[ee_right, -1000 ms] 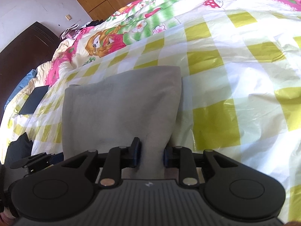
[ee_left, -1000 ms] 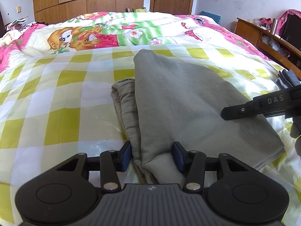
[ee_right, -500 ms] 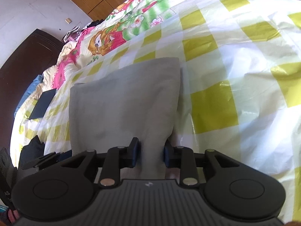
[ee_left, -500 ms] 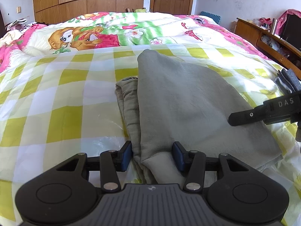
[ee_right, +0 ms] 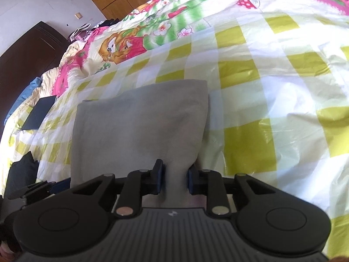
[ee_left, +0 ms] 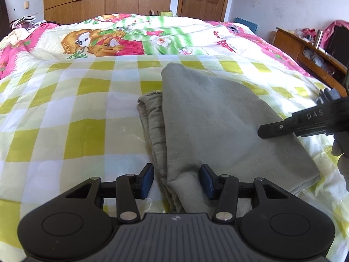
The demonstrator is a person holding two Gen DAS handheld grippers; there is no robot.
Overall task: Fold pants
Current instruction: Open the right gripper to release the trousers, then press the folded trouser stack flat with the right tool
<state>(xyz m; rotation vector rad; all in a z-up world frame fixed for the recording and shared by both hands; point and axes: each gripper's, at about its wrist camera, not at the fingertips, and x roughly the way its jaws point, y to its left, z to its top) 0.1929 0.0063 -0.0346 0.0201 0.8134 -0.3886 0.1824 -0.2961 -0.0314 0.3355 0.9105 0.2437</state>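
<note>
The grey-green pants (ee_left: 209,118) lie folded in layers on the yellow-checked sheet (ee_left: 72,113). My left gripper (ee_left: 177,180) is open, its blue pads on either side of the near folded edge. The cloth lies between the pads without being pinched. My right gripper (ee_right: 175,180) has its jaws partly closed, with a corner of the pants (ee_right: 139,126) between them and small gaps at the pads. It also shows in the left wrist view (ee_left: 305,122), over the right edge of the pants.
A cartoon-print quilt (ee_left: 104,41) covers the far half of the bed. A wooden side cabinet (ee_left: 305,54) stands at the right. A dark flat object (ee_right: 39,112) lies on the bed at the left in the right wrist view, near a dark headboard (ee_right: 24,59).
My right gripper's jaws have opened a little around the pants corner. The left gripper stays open over the near edge. The pants have barely moved.
</note>
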